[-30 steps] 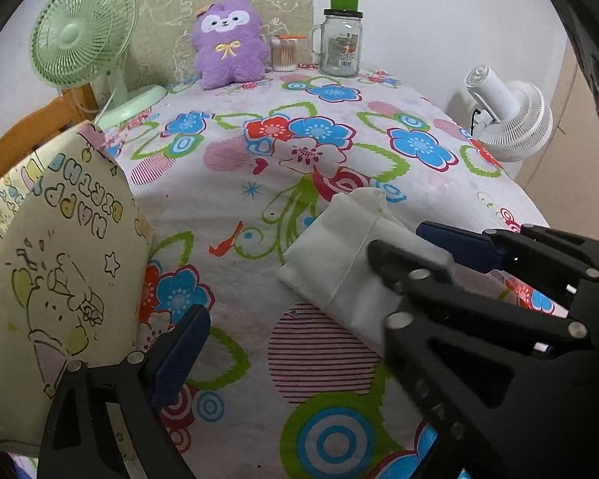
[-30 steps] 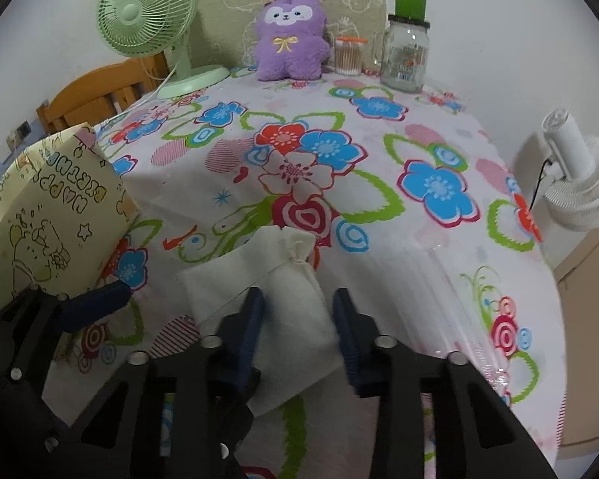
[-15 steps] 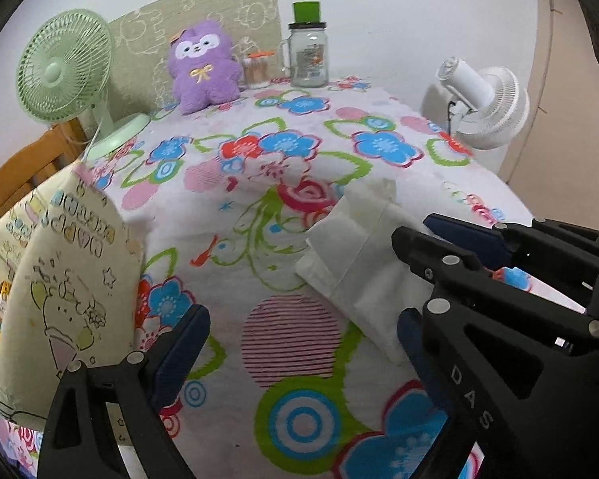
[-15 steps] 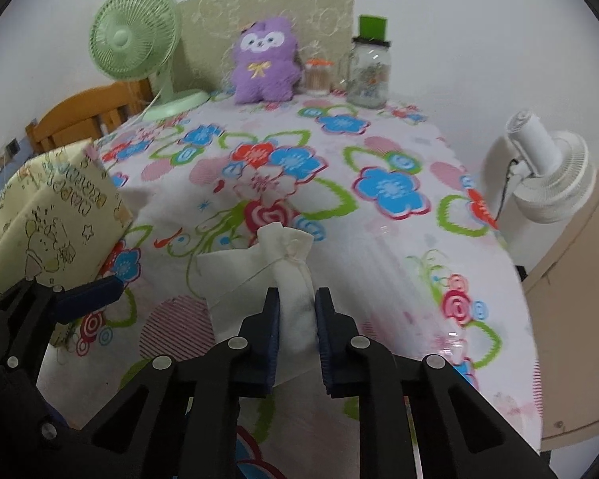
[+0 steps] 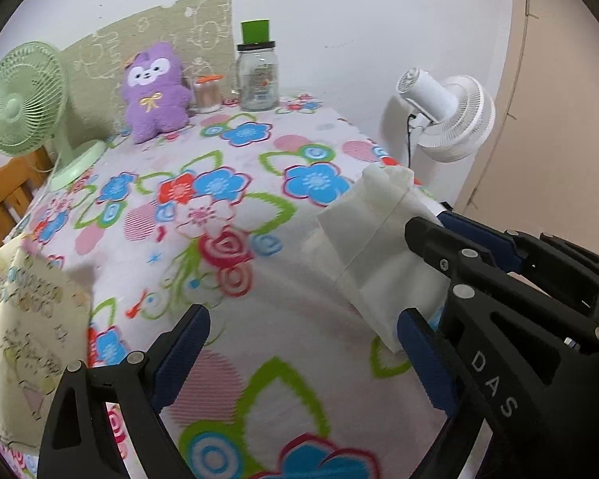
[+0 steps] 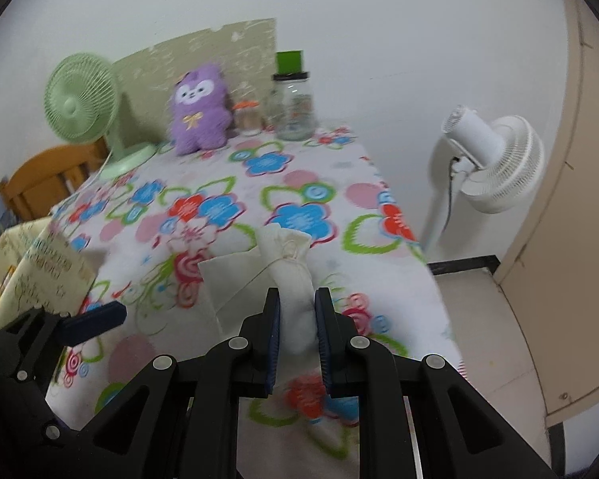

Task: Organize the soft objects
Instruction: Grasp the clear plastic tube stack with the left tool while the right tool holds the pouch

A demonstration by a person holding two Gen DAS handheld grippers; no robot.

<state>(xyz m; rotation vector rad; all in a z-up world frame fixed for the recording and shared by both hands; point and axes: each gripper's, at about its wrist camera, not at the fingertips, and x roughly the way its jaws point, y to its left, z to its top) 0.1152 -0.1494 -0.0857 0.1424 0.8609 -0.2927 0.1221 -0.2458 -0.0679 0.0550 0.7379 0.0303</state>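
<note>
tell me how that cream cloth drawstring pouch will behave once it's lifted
Probably floppy: the cream cloth drawstring pouch bunches narrow where the right hand-held gripper pinches it, and a loose flap juts sideways. Likely light, since a pinch on one part seems to carry it. It looks unlikely to slip out of the pads.
</note>
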